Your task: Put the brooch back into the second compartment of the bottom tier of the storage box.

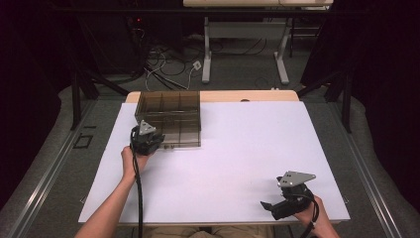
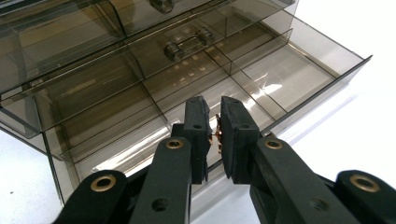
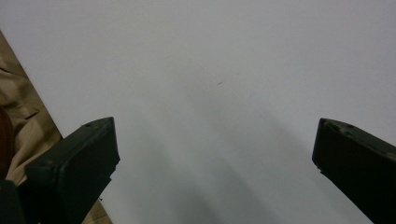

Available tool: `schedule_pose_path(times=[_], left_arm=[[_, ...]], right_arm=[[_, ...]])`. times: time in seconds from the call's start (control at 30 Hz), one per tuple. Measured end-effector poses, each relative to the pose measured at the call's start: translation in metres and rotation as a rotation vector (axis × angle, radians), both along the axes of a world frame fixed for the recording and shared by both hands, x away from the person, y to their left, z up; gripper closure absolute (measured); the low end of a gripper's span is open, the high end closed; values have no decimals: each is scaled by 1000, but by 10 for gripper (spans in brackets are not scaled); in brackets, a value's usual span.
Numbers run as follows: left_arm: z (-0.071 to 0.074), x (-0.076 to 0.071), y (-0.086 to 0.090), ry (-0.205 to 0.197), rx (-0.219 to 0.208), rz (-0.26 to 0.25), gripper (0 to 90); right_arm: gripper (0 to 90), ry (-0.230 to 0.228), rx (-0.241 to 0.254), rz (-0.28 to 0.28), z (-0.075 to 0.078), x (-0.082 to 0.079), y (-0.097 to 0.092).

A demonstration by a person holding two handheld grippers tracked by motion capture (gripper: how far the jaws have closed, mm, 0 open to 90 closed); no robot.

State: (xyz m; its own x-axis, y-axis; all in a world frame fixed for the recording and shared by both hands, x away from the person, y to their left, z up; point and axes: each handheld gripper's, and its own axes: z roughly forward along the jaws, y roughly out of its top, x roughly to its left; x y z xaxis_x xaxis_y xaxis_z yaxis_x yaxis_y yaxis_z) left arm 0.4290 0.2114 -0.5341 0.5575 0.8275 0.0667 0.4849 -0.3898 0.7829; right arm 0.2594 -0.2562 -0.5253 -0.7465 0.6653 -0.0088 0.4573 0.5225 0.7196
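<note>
A smoky see-through drawer box [image 1: 168,116] stands at the back left of the white table [image 1: 247,148]. Its bottom drawer [image 2: 289,74] is pulled out and shows several divided compartments that look bare. The drawer above it, with a clear handle [image 2: 187,44], is pushed in. My left gripper [image 1: 151,144] hovers at the box's front, and its jaws [image 2: 214,102] are shut on a small copper-coloured piece [image 2: 217,135] over the pulled-out drawer. My right gripper [image 1: 271,196] rests near the table's front right corner, and it stands open [image 3: 215,140] above bare white surface with nothing between the jaws.
The white tabletop [image 3: 210,70] stretches wide between the two hands. Tan trouser fabric [image 3: 18,112] marks the table's near edge beside the right gripper. Behind the table stand another desk's legs [image 1: 206,54] and loose cables [image 1: 168,67] on the floor.
</note>
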Motion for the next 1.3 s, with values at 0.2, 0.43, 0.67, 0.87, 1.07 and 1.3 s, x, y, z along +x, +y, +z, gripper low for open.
schedule_pose_path(times=[0.2, 0.43, 0.67, 0.87, 1.07, 1.3], left_arm=[[-2, 1, 1, 1, 7, 10, 813], [-6, 3, 3, 7, 1, 21, 813], [-9, 5, 4, 2, -3, 20, 813], [-11, 5, 3, 9, 4, 22, 812], [-13, 6, 3, 8, 8, 26, 812], [-14, 6, 2, 15, 5, 20, 811]], right_arm=[[0, -1, -1, -1, 0, 0, 0], [0, 1, -1, -1, 0, 0, 0], [0, 3, -1, -1, 0, 0, 0], [0, 1, -1, 1, 0, 0, 0], [0, 2, 0, -2, 0, 0, 1], [0, 0, -2, 3, 0, 0, 1]])
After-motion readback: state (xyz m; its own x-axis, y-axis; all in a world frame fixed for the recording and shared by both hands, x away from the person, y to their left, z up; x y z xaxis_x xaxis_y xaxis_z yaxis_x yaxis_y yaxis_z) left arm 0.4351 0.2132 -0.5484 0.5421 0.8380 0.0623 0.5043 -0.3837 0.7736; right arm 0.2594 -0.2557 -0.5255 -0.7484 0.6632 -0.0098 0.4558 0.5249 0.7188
